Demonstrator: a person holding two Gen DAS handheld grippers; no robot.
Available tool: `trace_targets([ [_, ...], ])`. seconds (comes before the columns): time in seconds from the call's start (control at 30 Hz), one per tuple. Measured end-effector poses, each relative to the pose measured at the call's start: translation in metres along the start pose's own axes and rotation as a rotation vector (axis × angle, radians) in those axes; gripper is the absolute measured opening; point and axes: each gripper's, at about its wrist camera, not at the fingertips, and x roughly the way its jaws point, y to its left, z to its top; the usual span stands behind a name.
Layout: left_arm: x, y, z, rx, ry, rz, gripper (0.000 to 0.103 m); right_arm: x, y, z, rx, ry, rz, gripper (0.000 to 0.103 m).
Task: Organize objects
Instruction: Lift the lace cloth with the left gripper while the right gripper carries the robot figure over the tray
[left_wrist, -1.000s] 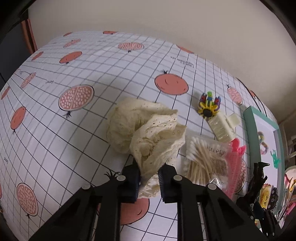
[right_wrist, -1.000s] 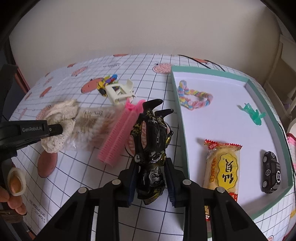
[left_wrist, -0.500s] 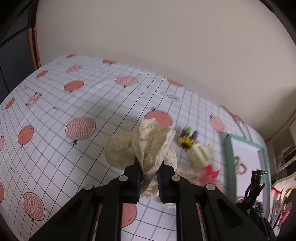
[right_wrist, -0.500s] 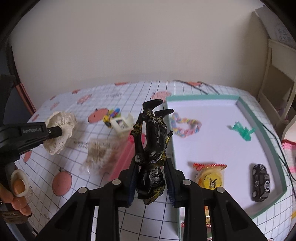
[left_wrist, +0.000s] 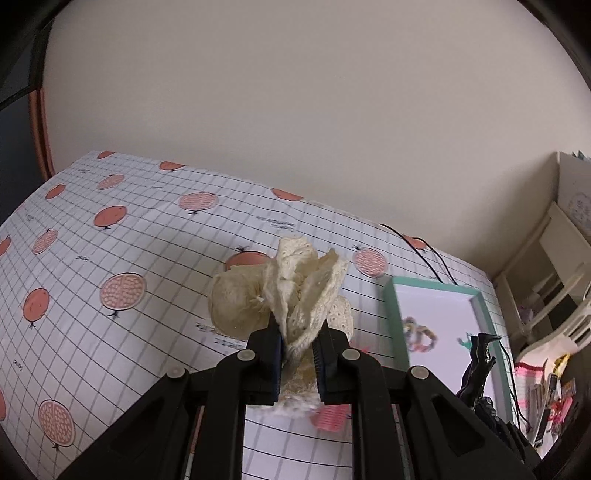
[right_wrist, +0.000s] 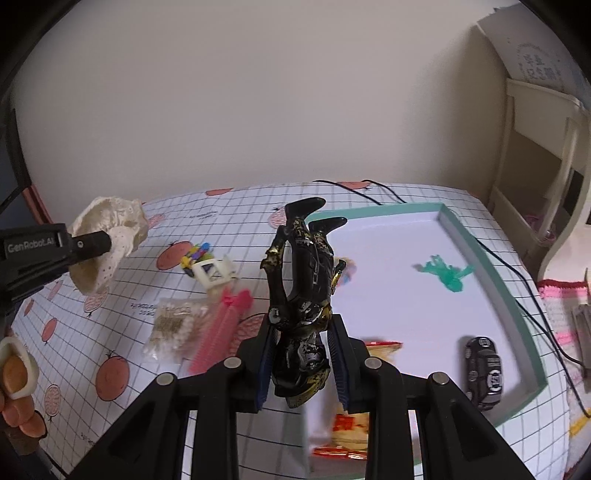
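Note:
My left gripper (left_wrist: 297, 360) is shut on a cream lace scrunchie (left_wrist: 295, 295), held well above the patterned tablecloth; the same scrunchie (right_wrist: 107, 240) shows at the left of the right wrist view. My right gripper (right_wrist: 301, 363) is shut on a black and gold action figure (right_wrist: 303, 288), held upside down with its boots up, over the left rim of the teal-edged white tray (right_wrist: 491, 269). In the tray lie a green clip (right_wrist: 445, 275), a black toy car (right_wrist: 483, 371), a snack packet (right_wrist: 349, 424) and a pastel bracelet (left_wrist: 419, 332).
On the cloth left of the tray lie a pink hair roller (right_wrist: 221, 325), a cotton swab bag (right_wrist: 173, 328), a cream hair claw (right_wrist: 214, 271) and a colourful small toy (right_wrist: 195, 254). A black cable (right_wrist: 498, 254) runs past the tray. White furniture (right_wrist: 543, 147) stands at right.
Both grippers have risen from the table. The scrunchie came up off the cloth and now hangs in the air; the figure lifted and moved towards the tray.

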Motion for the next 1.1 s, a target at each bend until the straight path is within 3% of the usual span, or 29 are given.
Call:
trace_targets([
  [0.67, 0.01, -0.088, -0.024, 0.119, 0.031, -0.14, 0.015, -0.007, -0.09, -0.008, 0.099, 0.018, -0.11, 0.03],
  [1.1, 0.031, -0.129, -0.034, 0.123, 0.058, -0.26, 0.015, -0.001, -0.108, -0.015, 0.103, 0.045, -0.128, 0.03],
])
